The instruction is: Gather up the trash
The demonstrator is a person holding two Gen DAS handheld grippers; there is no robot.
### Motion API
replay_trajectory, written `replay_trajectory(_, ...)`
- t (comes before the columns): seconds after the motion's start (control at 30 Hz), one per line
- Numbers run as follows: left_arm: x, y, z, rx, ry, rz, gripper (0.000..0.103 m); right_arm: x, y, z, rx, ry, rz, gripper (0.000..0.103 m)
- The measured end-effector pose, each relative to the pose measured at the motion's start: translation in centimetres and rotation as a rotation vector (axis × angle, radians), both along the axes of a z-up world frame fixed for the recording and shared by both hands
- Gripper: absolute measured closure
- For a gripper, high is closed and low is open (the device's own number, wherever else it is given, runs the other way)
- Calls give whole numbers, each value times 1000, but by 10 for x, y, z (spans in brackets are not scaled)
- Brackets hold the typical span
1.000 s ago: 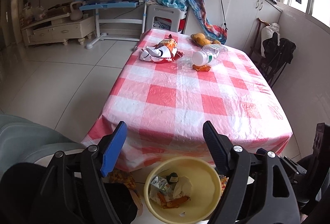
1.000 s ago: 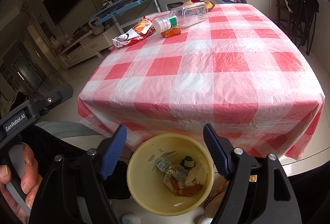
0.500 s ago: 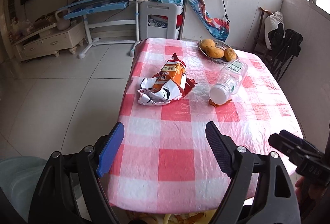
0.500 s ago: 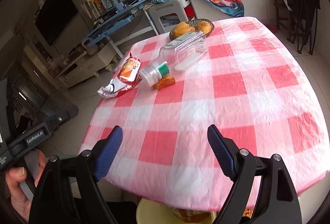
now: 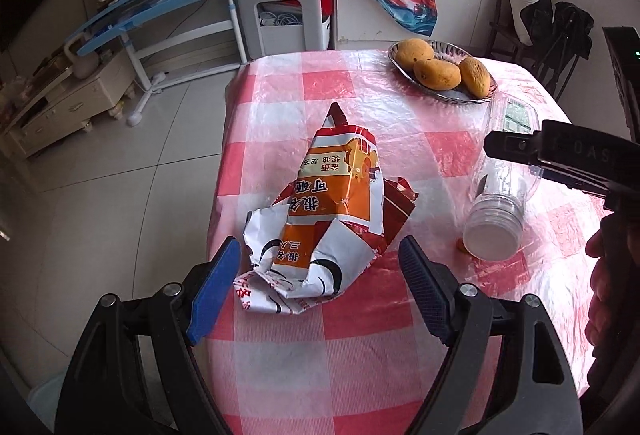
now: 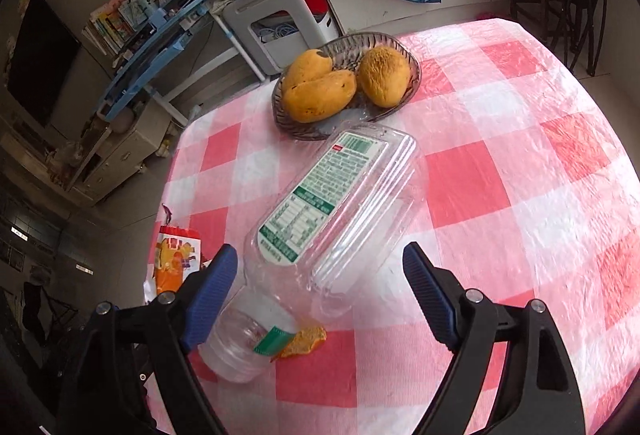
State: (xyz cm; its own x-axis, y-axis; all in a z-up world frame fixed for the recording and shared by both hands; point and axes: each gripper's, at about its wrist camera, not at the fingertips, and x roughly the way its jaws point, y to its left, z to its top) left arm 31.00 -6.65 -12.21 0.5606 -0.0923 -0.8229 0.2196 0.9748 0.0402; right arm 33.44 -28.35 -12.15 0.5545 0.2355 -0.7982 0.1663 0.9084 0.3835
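Both claws gape: left claw at wrapper, right claw at bottle, near mango dish.

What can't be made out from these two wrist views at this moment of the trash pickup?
- Plastic bottle: in the left wrist view the right gripper's body covers its middle; whether it holds any liquid is unclear.
- Orange scrap: partly under the bottle's neck in the right wrist view; what it is cannot be told.
- Snack bag: in the right wrist view mostly behind the right gripper's blue finger.
- Trash bin: in neither view.
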Motion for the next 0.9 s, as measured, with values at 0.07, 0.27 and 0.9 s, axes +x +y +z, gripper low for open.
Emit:
replay_trajectory(0.07,5,-2,-5,-9,22,-21,40,9,3,-4,-22,16,35,21)
replay_trajectory(0.27,2,-4,-5,-78,74,-78,85,10,-11,2,-22,7,173,33)
replay_trajectory(0.9,-67,77,12,-585,183,93,89,-91,-72,12,142,-9,154,41)
